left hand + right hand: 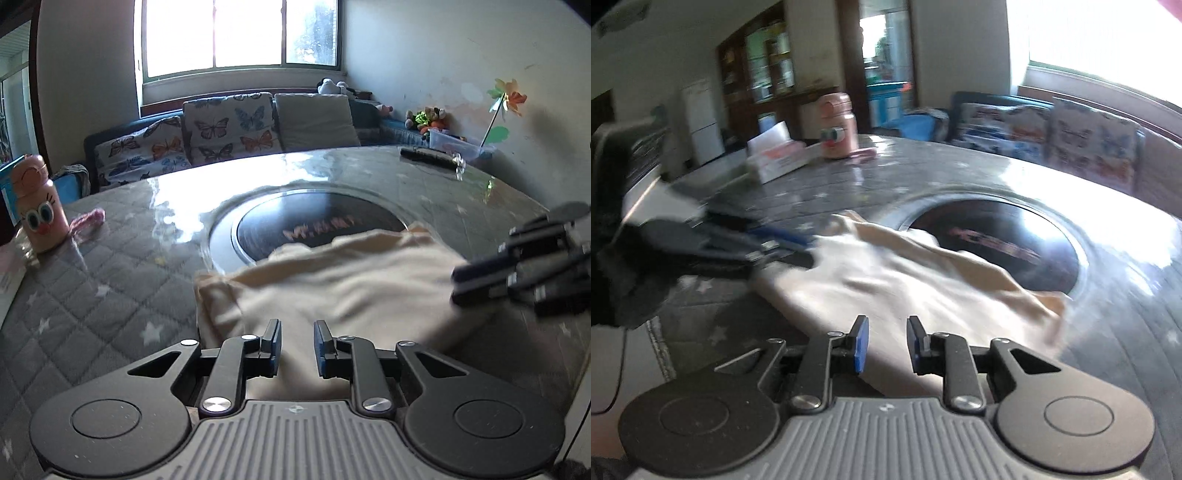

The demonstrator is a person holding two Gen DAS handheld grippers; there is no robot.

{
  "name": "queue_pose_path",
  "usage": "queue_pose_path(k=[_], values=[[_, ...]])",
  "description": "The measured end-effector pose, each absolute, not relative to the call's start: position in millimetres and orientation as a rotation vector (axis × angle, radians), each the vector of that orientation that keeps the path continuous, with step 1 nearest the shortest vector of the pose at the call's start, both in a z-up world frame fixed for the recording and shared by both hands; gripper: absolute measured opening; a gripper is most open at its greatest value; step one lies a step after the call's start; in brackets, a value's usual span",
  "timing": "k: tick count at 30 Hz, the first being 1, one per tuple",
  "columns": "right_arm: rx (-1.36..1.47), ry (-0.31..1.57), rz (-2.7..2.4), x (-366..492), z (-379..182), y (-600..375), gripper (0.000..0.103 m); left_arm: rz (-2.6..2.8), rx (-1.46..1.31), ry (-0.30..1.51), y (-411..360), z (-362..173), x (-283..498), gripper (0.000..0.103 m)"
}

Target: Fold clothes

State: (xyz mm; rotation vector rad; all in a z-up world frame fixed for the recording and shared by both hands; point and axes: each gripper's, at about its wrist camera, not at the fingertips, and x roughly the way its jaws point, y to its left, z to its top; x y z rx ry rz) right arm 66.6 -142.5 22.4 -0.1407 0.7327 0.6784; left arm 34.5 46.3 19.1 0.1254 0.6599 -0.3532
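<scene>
Two claws, left (pixel 297 345) and right (pixel 883 343), gaping; one cream garment (pixel 332 291).

Low wrist views, opposite sides, sharing cream garment (pixel 332 280)

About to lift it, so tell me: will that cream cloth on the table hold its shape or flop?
The cream cloth will probably flop; it lies wrinkled and bunched. It looks thin, so likely light. On the glossy table it may slide when pushed.

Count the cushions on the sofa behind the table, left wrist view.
3: butterfly cushion at left, butterfly cushion in the middle, plain beige cushion at right. More may be hidden by the table edge.
</scene>
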Motion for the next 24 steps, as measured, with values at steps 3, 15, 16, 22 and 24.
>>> queue_pose_path(k=[3, 15, 16, 22, 24], values=[[-0.107, 0.748, 0.616, 66, 17, -162, 0.023, -0.343, 0.104, 0.674, 50, 11, 31, 0.021], [-0.047, 0.713, 0.566, 77, 21, -185, 0.024, -0.324, 0.070, 0.671, 50, 17, 46, 0.023], [-0.041, 0.719, 0.559, 80, 19, -185, 0.024, -0.320, 0.064, 0.679, 53, 15, 47, 0.023], [-0.017, 0.757, 0.528, 92, 11, -190, 0.024, -0.277, 0.040, 0.710, 65, 9, 59, 0.025], [-0.019, 0.738, 0.526, 96, 15, -188, 0.025, -0.277, 0.019, 0.700, 66, 13, 62, 0.024]])
